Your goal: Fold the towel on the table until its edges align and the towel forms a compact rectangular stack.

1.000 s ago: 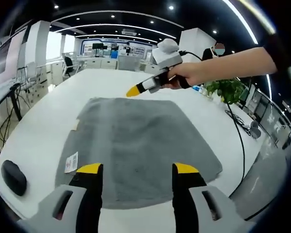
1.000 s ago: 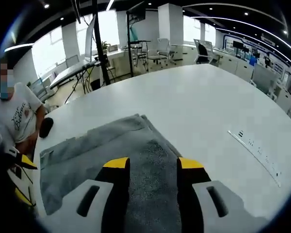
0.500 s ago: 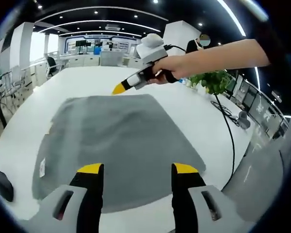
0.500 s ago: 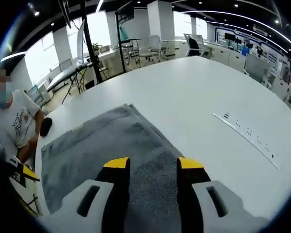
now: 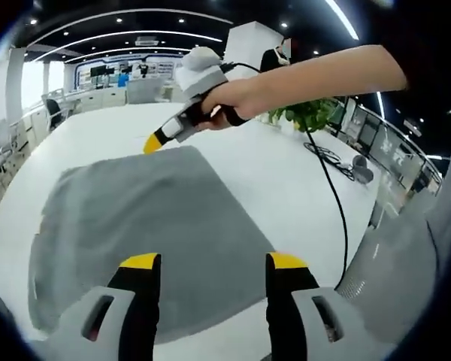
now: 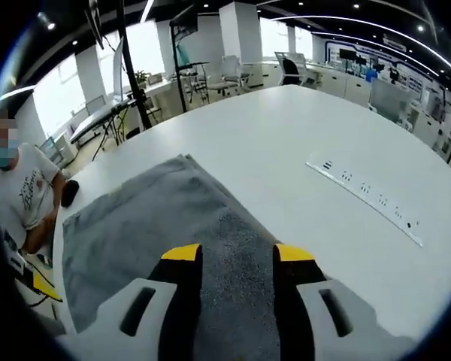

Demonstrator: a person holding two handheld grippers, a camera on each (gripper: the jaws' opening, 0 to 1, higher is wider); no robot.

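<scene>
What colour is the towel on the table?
Plain grey towel, no pattern; clearest in the left gripper view.

text: none legible | shirt (image 6: pixel 24 197) print: too blurred | table (image 6: pixel 308 128) strip marks: too small

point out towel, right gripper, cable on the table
towel (image 5: pixel 135 218), left gripper view, middle of the grey cloth
right gripper (image 5: pixel 152 143), left gripper view, yellow jaw tips
cable (image 5: pixel 337 218), left gripper view, mid-run on the table
</scene>
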